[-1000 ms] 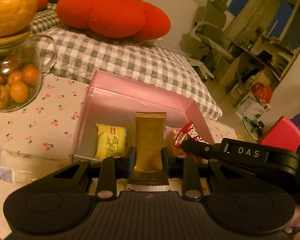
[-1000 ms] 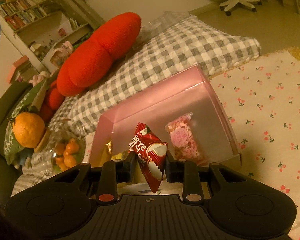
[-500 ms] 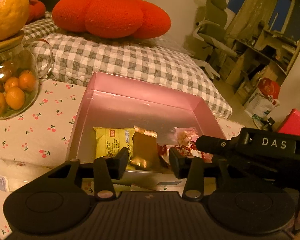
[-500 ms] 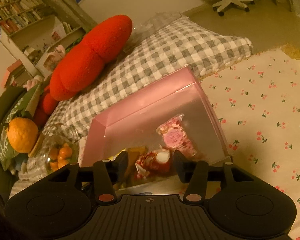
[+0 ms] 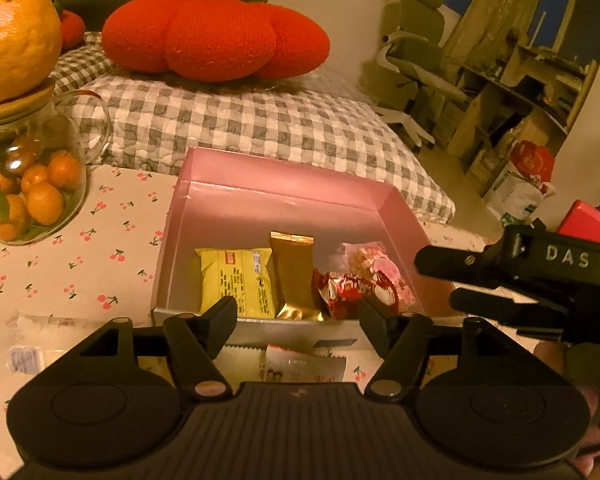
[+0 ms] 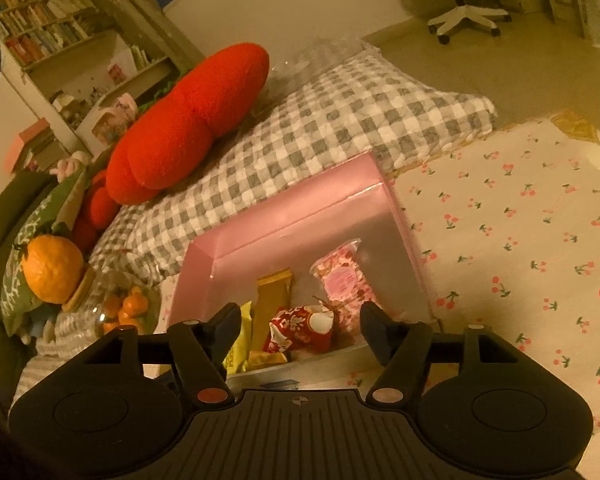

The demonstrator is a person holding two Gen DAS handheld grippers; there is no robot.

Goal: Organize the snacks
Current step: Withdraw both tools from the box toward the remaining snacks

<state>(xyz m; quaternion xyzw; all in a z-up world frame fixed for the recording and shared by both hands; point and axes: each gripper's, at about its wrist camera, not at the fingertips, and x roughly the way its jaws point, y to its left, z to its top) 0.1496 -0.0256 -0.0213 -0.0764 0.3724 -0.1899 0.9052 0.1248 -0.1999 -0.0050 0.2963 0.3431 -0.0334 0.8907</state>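
Light: dim, warm yellow-orange cast.
Glare: soft sheen on the pink box (image 5: pixel 284 196) walls.
Edges: fisheye bending, dark corners.
Focus: sharp centrally.

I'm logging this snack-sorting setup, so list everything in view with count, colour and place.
box: 1, pink, on the cherry-print cloth, open top
yellow packet: 1, yellow, in the box, leftmost
gold packet: 1, gold, in the box, beside the yellow one
red packet: 1, red and white, in the box, right of the gold one
pink packet: 1, pink, in the box, rightmost
wrapped snacks: at least 1, whitish, on the cloth in front of the box
cloth: 1, white with red cherries, under the box
glass jar: 1, clear, small orange fruit inside, left of the box
orange fruit: 1, on the jar's lid
cushion: 1, red, on the checked pad
checked pad: 1, grey-white, behind the box
left gripper: black, jaws opening, nothing between them
right gripper: black, jaws opening, nothing between them
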